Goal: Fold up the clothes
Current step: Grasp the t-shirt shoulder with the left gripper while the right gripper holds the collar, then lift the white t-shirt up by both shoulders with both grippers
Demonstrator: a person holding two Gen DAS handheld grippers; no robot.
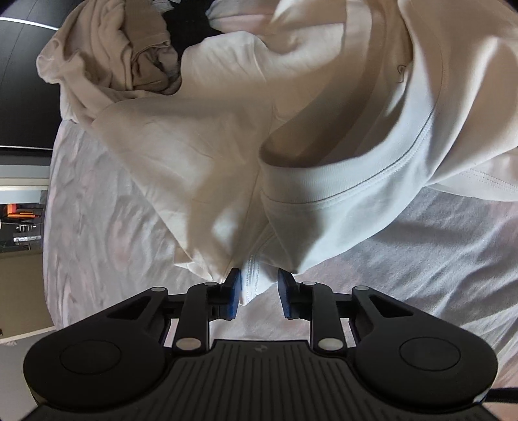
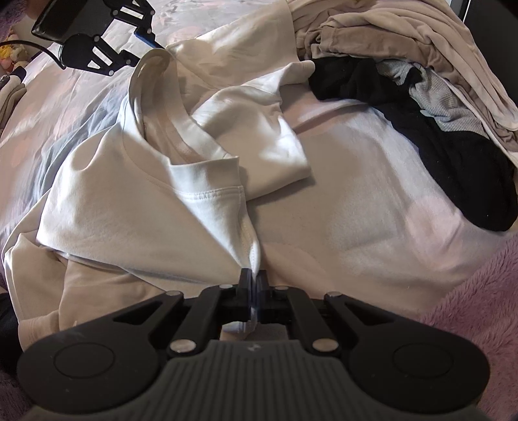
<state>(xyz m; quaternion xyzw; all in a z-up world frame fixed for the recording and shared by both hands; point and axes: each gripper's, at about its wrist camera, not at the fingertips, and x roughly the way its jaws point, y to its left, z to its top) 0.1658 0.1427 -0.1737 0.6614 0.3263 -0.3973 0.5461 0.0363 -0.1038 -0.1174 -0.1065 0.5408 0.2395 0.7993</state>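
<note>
A white T-shirt [image 2: 145, 194] lies crumpled on the bed, its ribbed collar [image 2: 152, 97] standing up. My right gripper [image 2: 254, 285] is shut on a stitched edge of the shirt, and the cloth pulls up to a point at its fingertips. In the left wrist view the same T-shirt [image 1: 323, 194] fills the middle, collar band across the centre. My left gripper [image 1: 259, 291] is open, its blue pads [image 1: 233, 291] apart with a stitched fold of the shirt lying loose between them. The left gripper [image 2: 142, 48] also shows at the top left of the right wrist view, by the collar.
A heap of beige clothes [image 2: 388, 26] with a black garment [image 2: 437, 145] and a grey one [image 2: 437, 97] lies at the far right of the bed. A pale patterned sheet [image 2: 356, 194] covers the bed. A pink fluffy blanket [image 2: 485, 291] borders the near right. The bed's left edge [image 1: 48, 226] drops to a floor.
</note>
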